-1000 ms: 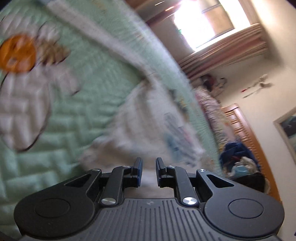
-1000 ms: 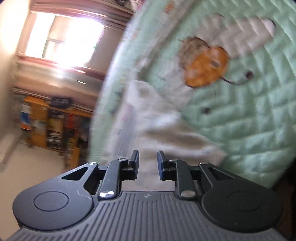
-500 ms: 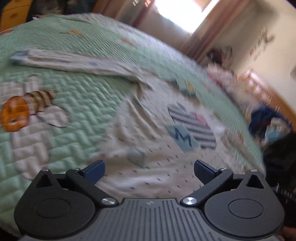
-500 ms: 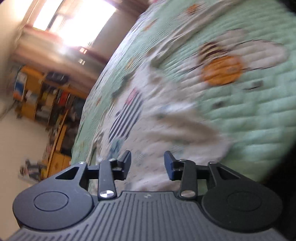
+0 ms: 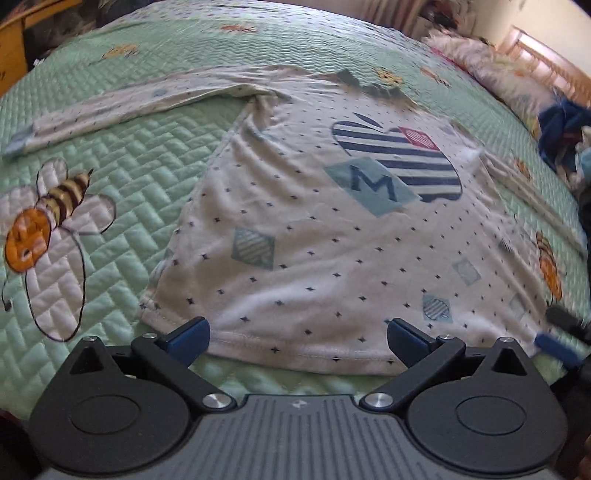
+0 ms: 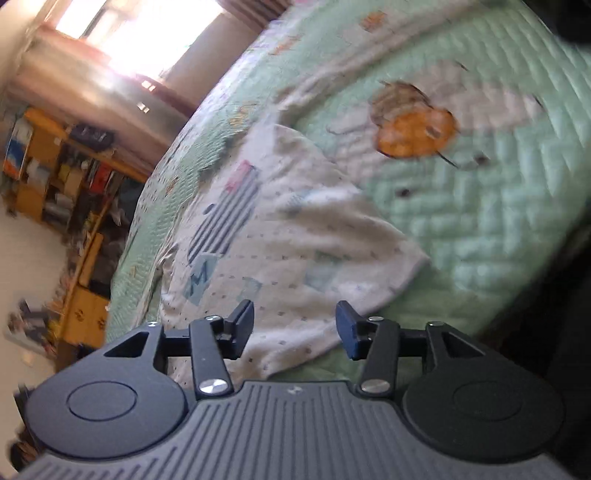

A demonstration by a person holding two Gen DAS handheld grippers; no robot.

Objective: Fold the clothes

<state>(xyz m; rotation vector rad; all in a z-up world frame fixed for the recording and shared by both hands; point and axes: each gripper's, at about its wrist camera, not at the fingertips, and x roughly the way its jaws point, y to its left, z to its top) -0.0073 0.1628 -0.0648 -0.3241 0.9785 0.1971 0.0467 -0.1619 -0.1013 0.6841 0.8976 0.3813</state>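
Observation:
A white long-sleeved shirt [image 5: 314,236] with small dark dots, a striped apple print and an "M" patch lies spread flat on the green quilted bedspread [image 5: 147,177]. One sleeve [image 5: 122,99] stretches out to the left. My left gripper [image 5: 297,341] hovers wide open over the shirt's hem, with nothing between its fingers. In the right wrist view the same shirt [image 6: 280,243] lies below my right gripper [image 6: 295,326], whose jaws are opening above the hem without touching cloth. The right gripper's blue fingertips [image 5: 554,349] show at the left wrist view's right edge.
Bee pictures [image 5: 48,229] decorate the bedspread. A pillow [image 5: 491,70] and a heap of blue clothes [image 5: 565,125] lie at the far right of the bed. Wooden shelves [image 6: 55,162] stand by the bright window [image 6: 140,33]. The bed's near edge runs just under both grippers.
Both grippers have let go of the shirt's hem and opened, the left one fully. Both have lifted and rolled level, and the shirt now lies flat on the bed.

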